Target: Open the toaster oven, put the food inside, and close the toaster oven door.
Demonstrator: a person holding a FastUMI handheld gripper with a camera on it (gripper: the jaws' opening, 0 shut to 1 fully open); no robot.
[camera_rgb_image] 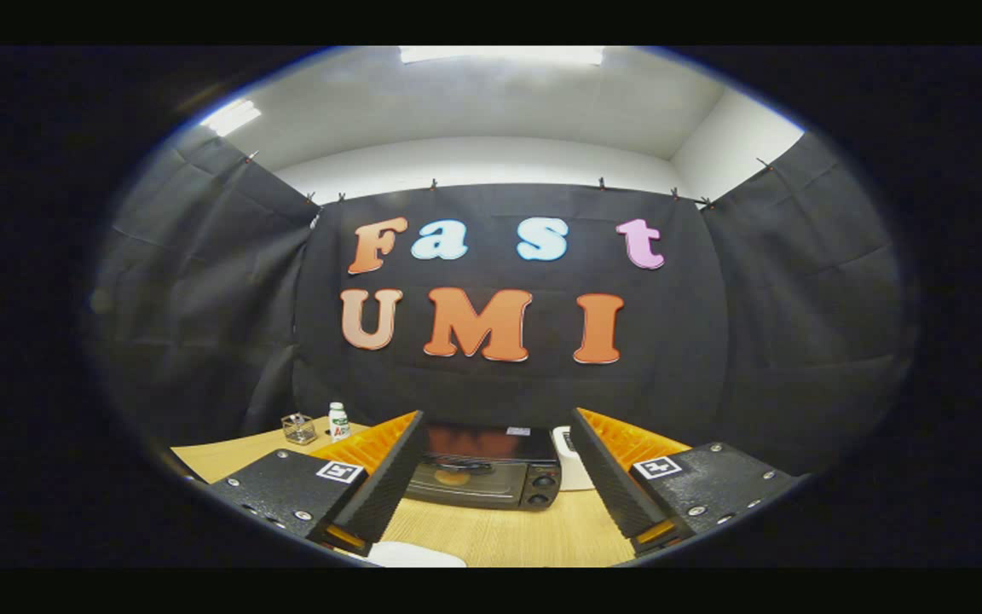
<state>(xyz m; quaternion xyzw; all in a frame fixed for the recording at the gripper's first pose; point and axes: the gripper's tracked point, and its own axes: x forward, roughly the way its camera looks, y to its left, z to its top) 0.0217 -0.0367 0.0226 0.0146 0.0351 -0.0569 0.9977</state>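
Toaster oven [491, 469] on wooden table [508, 533], hand-held gripper [495, 477] spread.

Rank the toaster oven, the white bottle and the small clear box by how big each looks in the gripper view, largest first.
1. toaster oven, beyond the open gripper, seen between its fingers.
2. and 3. white bottle and small clear box, side by side on the table: they look much alike and tiny, so I won't rank them.

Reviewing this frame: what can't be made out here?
- Toaster oven: left edge hidden behind the open gripper's left finger; whether the round item behind its glass is food is too small to tell.
- White object near the fingers: cut off by the view's rim.
- White appliance: mostly hidden behind the right finger.
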